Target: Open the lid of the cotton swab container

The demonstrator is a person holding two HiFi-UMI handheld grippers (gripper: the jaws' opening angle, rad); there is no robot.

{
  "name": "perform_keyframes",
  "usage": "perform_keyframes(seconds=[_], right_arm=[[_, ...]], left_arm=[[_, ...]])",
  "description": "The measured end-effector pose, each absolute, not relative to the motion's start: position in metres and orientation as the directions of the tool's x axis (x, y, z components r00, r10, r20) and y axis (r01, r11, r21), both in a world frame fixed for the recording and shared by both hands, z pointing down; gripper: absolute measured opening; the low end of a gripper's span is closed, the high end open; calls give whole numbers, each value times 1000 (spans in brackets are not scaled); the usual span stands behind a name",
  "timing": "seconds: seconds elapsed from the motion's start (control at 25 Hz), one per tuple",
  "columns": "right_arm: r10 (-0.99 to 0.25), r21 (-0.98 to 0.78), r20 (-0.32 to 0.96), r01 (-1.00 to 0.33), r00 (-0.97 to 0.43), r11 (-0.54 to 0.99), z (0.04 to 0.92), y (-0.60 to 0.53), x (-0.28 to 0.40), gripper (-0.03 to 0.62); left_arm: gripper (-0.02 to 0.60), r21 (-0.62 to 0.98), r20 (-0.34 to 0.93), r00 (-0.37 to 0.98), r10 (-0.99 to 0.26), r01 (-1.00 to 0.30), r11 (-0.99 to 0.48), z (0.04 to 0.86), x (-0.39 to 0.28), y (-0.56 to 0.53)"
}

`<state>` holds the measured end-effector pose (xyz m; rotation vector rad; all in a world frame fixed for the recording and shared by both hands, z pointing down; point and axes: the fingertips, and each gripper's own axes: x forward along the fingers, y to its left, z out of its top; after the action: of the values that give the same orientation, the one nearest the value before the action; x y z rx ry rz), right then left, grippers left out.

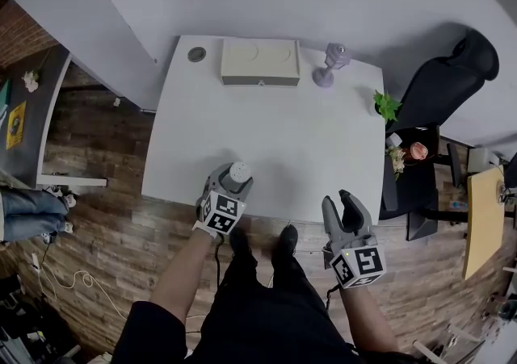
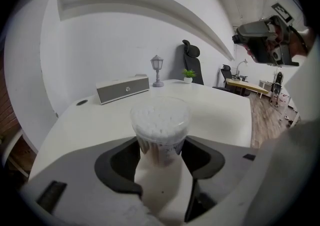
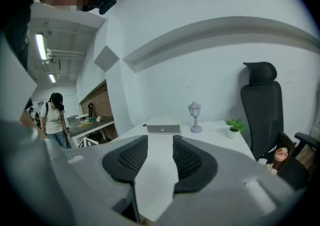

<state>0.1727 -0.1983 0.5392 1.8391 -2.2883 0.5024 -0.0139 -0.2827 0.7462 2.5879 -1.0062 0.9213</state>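
Observation:
A clear round cotton swab container [image 1: 239, 170] full of white swabs stands upright near the front edge of the white table [image 1: 275, 136]. Its clear lid looks closed on top. My left gripper [image 1: 233, 179] is shut on its sides. In the left gripper view the container [image 2: 160, 120] fills the gap of the left gripper [image 2: 160, 146], and both dark pads touch its wall. My right gripper [image 1: 342, 204] hovers at the table's front right edge, open. In the right gripper view nothing is between the jaws of the right gripper [image 3: 160, 145].
At the back of the table lie a beige box [image 1: 260, 62], a lilac lantern lamp [image 1: 333, 64] and a round cable hole [image 1: 196, 53]. A small green plant [image 1: 386, 104] sits at the right edge, beside a black office chair [image 1: 448, 80]. A person [image 3: 55, 120] stands far to the left.

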Motion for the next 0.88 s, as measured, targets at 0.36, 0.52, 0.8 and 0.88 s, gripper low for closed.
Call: perform_keyframes(seconds=[0.36,0.52,0.8,0.88], right_arm=[[-926,-139,273,-963,-260,229,518,-197,165,153],[-928,-120,224,-954,-296,276,499,-200,158,153],[-901,-47,135,-911,-413,411,448,-207,136,153],[-891,-34,126,-899,-437,436,439,-208,130,153]], left_arm=[[253,-192,502,628,-595,-590,-785,650,0,-260],[253,-199,482,670,-565,-544,-815,605,9,-246],[253,-202,520,712,-471,-433,-878,552,16,-220],[253,-187,528,717,-455,-424,-886,541,15,-216]])
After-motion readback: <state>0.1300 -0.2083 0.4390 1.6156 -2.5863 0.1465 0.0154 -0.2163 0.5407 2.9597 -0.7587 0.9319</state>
